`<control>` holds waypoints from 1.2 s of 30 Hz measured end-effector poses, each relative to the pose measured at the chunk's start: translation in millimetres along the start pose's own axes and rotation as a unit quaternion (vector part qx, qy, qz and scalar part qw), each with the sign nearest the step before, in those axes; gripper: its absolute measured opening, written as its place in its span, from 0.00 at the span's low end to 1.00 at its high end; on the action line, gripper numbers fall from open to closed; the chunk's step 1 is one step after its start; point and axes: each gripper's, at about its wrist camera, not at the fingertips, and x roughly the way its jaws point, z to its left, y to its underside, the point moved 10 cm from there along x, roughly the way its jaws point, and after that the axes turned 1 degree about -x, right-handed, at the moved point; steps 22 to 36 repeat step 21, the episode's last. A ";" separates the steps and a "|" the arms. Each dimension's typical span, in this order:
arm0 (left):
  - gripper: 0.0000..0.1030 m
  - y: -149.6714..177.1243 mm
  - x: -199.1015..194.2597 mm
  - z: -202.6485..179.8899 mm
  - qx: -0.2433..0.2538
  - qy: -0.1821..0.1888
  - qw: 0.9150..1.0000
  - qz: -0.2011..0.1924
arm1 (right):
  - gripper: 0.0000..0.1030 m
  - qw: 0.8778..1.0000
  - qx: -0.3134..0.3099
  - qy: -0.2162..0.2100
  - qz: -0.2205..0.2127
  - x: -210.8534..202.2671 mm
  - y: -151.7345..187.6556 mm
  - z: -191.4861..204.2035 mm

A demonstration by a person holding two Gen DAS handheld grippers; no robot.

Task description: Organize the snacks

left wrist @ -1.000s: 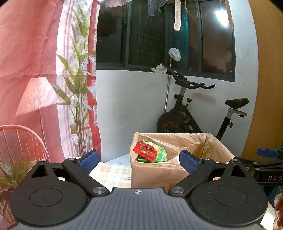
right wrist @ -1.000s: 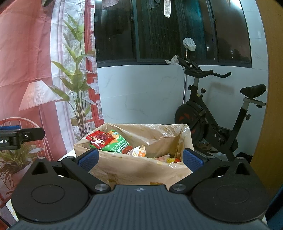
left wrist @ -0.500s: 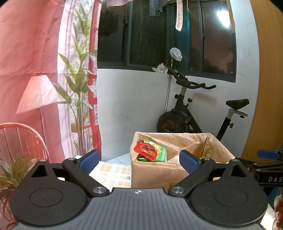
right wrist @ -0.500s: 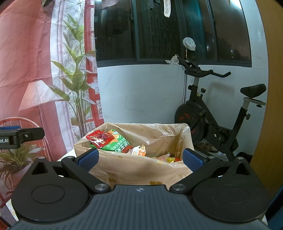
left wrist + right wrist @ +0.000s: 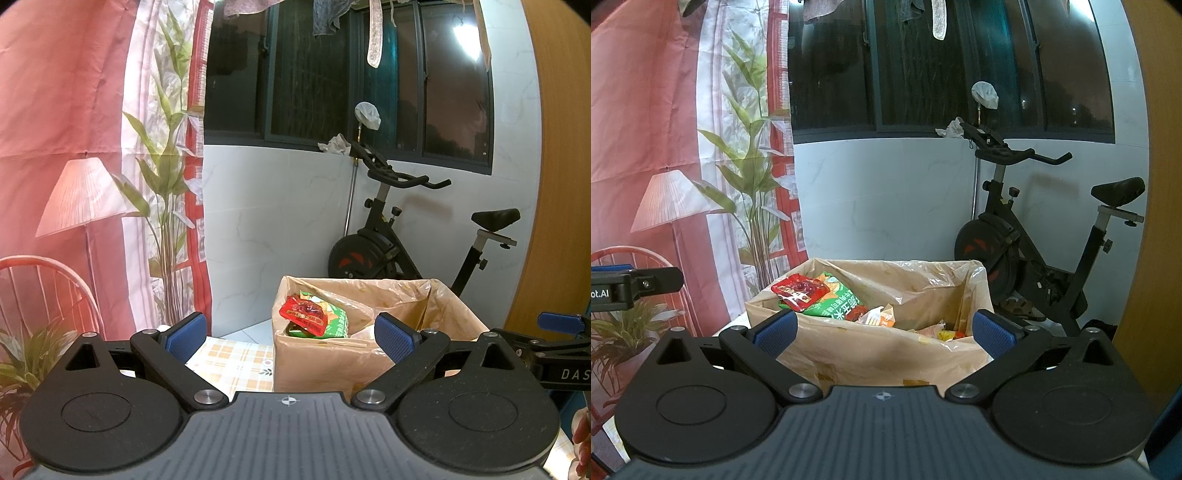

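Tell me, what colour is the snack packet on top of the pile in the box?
Red packet, lying on a green one; clearest in the right wrist view.

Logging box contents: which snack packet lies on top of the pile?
The red packet. It rests on the green packet at the left end of the lined box; the small orange wrappers sit lower.

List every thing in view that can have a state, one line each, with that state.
left gripper: open, holding nothing
right gripper: open, holding nothing
cardboard box: top open, lined with a plastic bag, snacks inside
red snack packet: lying on top of the green packet
green snack packet: leaning in the box's left corner
small wrappers: loose, lower in the box
window: dark outside
exercise bike: upright, unused, behind the box
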 end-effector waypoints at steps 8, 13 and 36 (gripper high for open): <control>0.96 -0.6 -2.3 -0.9 -0.003 -0.001 1.000 0.000 | 1.00 1.000 0.000 0.000 0.000 -0.8 -0.1 0.8; 0.96 -1.9 -3.0 -1.0 -0.005 0.000 1.000 -0.002 | 1.00 1.000 0.000 0.000 0.000 -0.9 0.0 0.9; 0.96 -2.5 -3.8 -1.2 -0.006 0.000 1.000 -0.004 | 1.00 1.000 0.000 0.000 0.000 -1.0 0.2 0.8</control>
